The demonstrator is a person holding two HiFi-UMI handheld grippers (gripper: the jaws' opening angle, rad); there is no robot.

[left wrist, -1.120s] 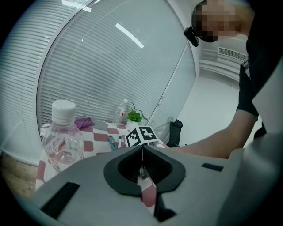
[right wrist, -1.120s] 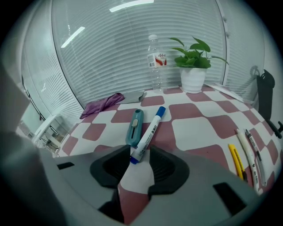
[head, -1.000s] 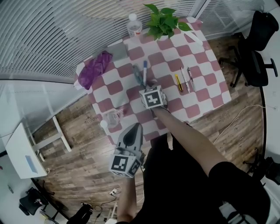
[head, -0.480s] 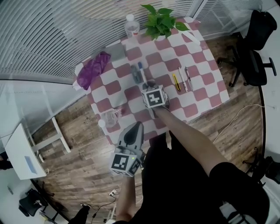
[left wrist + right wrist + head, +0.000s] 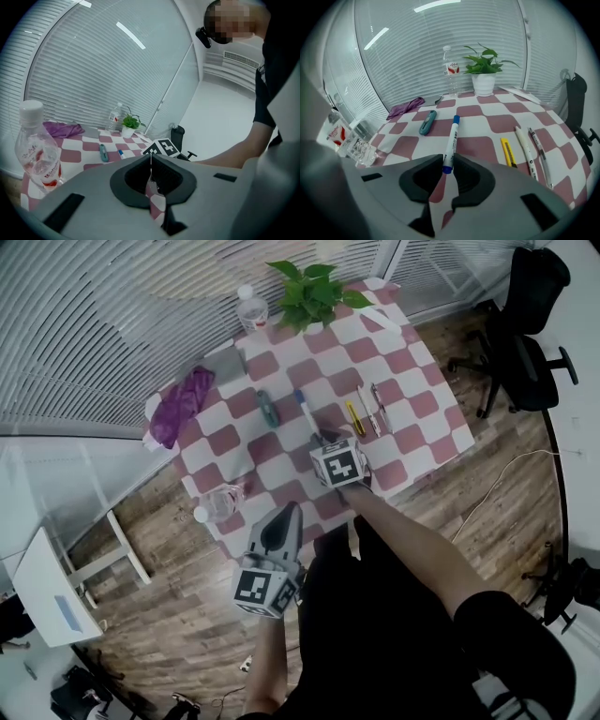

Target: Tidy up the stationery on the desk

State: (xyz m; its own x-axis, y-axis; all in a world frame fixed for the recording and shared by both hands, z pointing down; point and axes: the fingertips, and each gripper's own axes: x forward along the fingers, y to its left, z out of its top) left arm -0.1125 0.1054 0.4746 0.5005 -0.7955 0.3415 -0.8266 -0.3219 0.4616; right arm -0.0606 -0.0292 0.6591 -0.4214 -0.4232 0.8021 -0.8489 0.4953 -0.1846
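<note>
1. between your right gripper's [image 5: 449, 164] jaws, which have just been closing, the marker [image 5: 451, 140] sits clamped by its near end.
2. ahead-left of them lies the teal cutter [image 5: 427, 122].
3. your left gripper [image 5: 151, 161] is pressed together, empty.

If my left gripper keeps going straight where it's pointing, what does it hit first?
Likely the cube on the right gripper, whose jaws have just been closing on the marker. The cube shows just beyond the shut left gripper. Depth is unclear, so it could miss.
</note>
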